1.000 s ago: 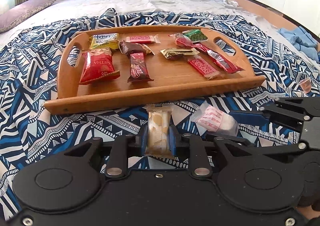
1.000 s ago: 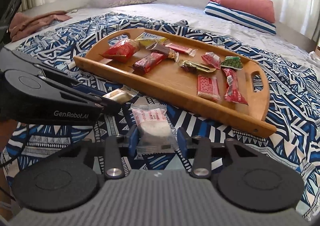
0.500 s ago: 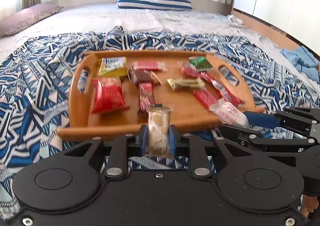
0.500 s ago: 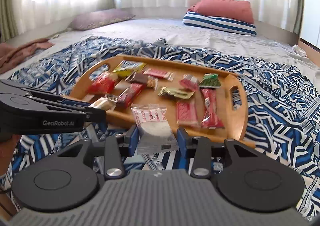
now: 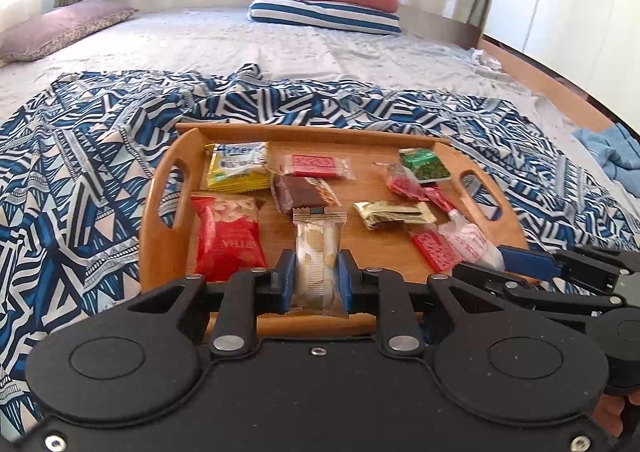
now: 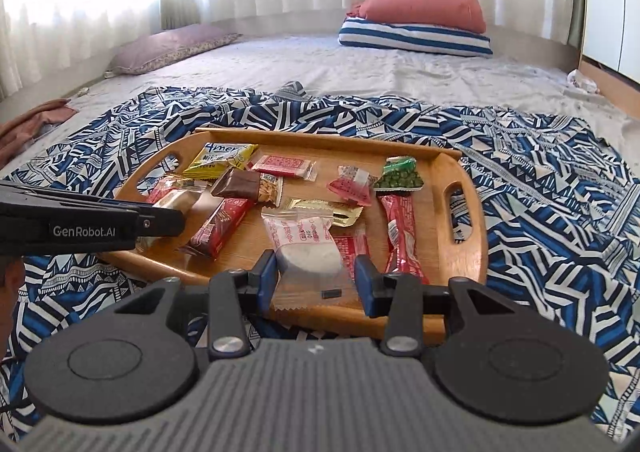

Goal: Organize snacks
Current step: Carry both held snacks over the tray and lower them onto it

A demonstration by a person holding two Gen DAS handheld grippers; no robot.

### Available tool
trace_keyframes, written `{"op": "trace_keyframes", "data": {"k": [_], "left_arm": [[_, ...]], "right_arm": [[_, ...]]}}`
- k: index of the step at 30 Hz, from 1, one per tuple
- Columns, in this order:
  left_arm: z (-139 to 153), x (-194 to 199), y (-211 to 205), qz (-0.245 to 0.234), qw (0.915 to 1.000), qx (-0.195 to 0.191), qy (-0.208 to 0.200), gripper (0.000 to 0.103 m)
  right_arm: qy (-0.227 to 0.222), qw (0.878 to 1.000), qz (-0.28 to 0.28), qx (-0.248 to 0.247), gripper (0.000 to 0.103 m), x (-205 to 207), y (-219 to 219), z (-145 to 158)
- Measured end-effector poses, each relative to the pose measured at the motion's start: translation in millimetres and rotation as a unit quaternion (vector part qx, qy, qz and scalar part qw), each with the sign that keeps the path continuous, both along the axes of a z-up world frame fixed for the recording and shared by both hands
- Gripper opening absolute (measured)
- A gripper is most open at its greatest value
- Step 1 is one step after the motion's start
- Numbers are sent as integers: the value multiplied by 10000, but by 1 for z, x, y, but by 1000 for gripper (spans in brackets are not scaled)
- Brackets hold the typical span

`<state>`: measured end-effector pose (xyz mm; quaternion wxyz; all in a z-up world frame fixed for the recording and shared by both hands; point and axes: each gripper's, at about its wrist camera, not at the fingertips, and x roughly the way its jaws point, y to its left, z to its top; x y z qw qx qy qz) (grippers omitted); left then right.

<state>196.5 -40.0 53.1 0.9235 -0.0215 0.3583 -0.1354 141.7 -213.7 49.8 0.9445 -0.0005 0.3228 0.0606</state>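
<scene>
In my left wrist view, my left hand-held gripper (image 5: 318,279) is clamped on a slim clear-wrapped wafer bar (image 5: 318,252), its blue pads pressing both long sides, the bar standing upright over the near rim of the wooden tray (image 5: 160,228). The tray lies on a blue-and-white patterned blanket (image 5: 80,156) spread on the bed. On the tray I see a red snack bag (image 5: 228,240) at the left, a yellow packet (image 5: 238,166) behind it, a brown bar (image 5: 300,192), a gold wrapper (image 5: 394,214) and a green packet (image 5: 426,166). My right hand-held gripper (image 5: 496,258) reaches in from the right, over the tray's right end. In my right wrist view, that right hand-held gripper (image 6: 316,278) stands partly closed on a clear packet with a round white cake (image 6: 308,248), gripping it by its sides above the tray's near edge. The left hand-held gripper (image 6: 176,218) comes in from the left, over the tray's left end. A long red bar (image 6: 402,232) lies just right of my packet.
</scene>
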Motion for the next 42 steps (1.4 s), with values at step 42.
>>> {"op": "trace_keyframes", "data": {"k": [42], "left_arm": [[-35, 51, -3, 450, 9971, 481, 392, 22]], "right_arm": [[200, 9997, 42, -141, 47, 58, 27, -35]]}}
